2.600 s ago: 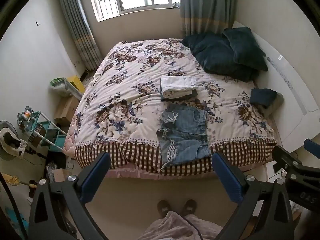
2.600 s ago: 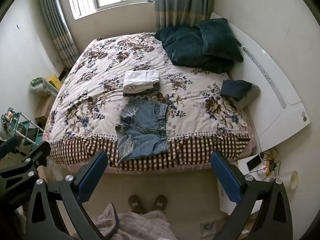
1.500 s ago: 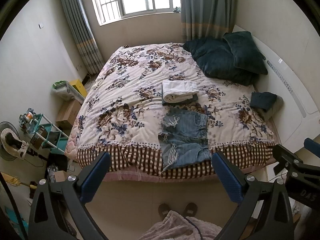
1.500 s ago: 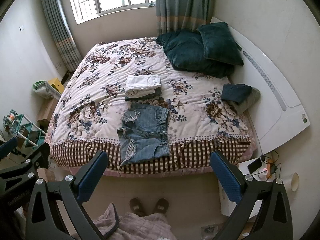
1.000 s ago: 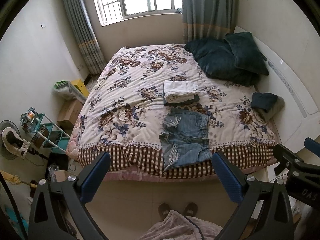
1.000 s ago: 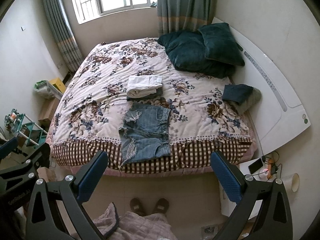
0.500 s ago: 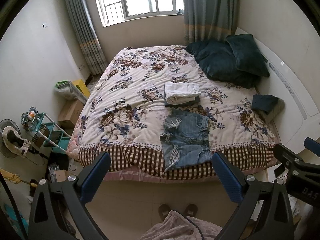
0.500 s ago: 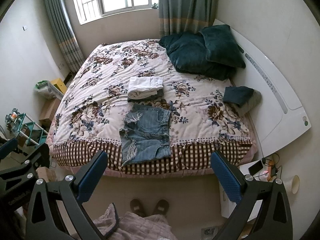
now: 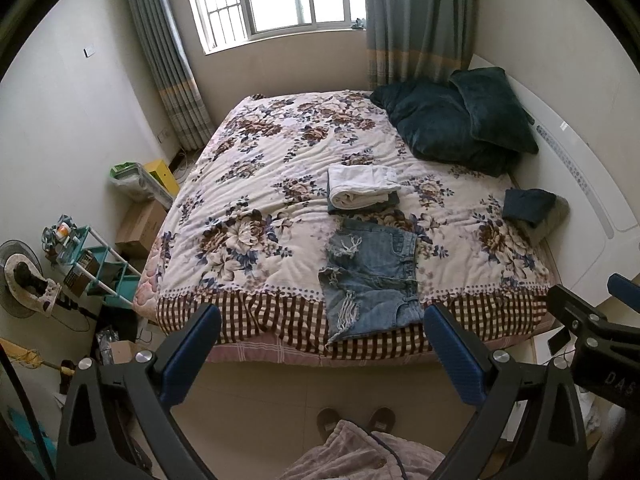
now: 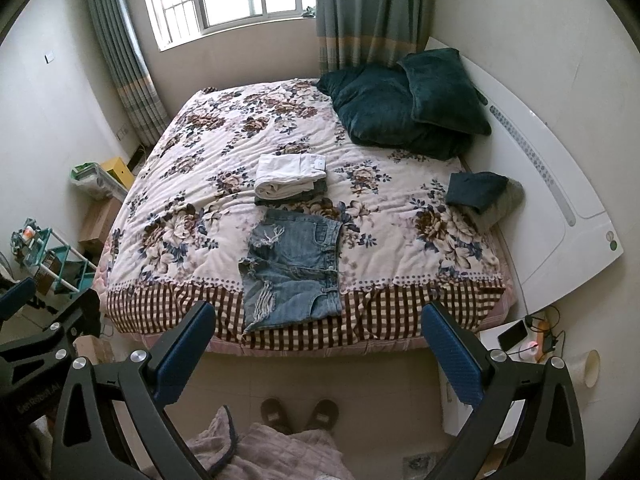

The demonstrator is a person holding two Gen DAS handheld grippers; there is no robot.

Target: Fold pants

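Note:
Frayed blue denim shorts (image 9: 370, 278) lie flat on the near edge of the floral bed (image 9: 256, 200), waistband to the right, partly over the checked border; they also show in the right wrist view (image 10: 294, 266). My left gripper (image 9: 320, 350) is open and empty, held high above the floor, well short of the bed. My right gripper (image 10: 316, 346) is open and empty too, beside the left one, at the same distance from the shorts.
A stack of folded clothes with a white piece on top (image 9: 362, 188) lies just beyond the shorts. Dark teal pillows (image 9: 452, 124) and a folded dark blanket (image 9: 528, 208) sit by the white headboard (image 10: 560, 184). A teal rack (image 9: 92, 260) and boxes stand left. My slippers (image 10: 298, 414) are on the floor.
Both grippers have drawn back and up from the bed a little, so the bed and shorts look slightly farther. Nothing on the bed has moved. Both grippers stay open.

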